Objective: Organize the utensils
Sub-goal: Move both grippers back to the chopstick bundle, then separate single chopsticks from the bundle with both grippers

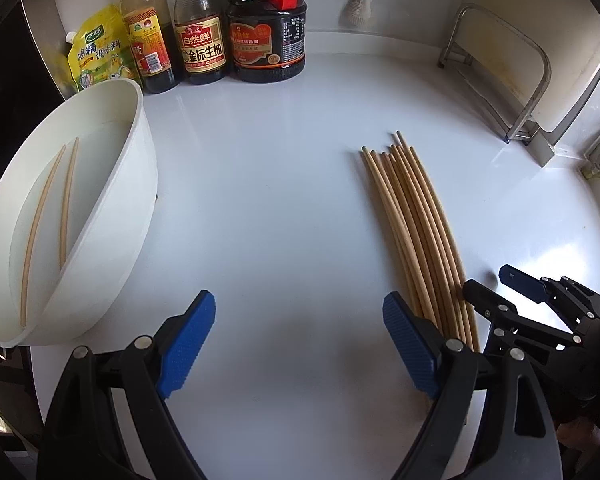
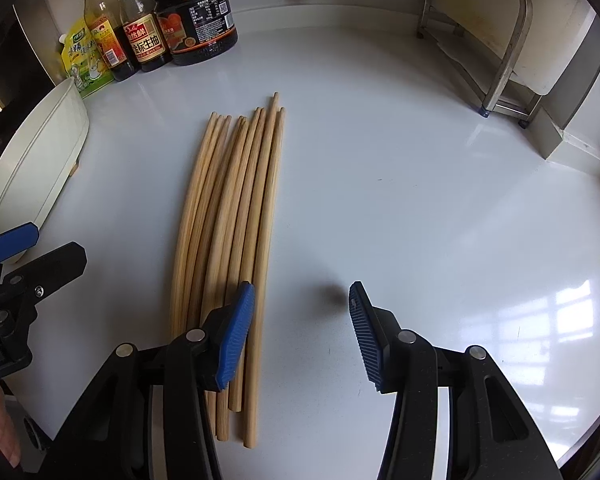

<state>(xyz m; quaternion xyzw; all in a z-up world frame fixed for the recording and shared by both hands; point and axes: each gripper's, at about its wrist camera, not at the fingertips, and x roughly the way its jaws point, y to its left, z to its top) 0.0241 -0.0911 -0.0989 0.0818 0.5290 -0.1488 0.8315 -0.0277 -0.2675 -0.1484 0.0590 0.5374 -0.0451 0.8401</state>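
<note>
A bundle of several wooden chopsticks (image 2: 228,216) lies side by side on the white counter (image 2: 420,200); the left wrist view shows the same chopsticks (image 1: 416,232) right of centre. A white holder (image 1: 112,216) lies on its side at the left with two chopsticks (image 1: 52,216) inside. My left gripper (image 1: 300,340) is open over bare counter between holder and bundle, its right finger beside the bundle's near ends. My right gripper (image 2: 302,332) is open with nothing between its pads; its left finger (image 2: 236,336) hovers over the bundle's right edge.
Sauce bottles (image 1: 204,32) and a yellow seasoning pouch (image 1: 96,52) stand at the back left. A metal rack (image 1: 512,72) with a board stands at the back right. The counter's curved edge runs along the right side. A hand (image 2: 0,428) shows at the lower left of the right wrist view.
</note>
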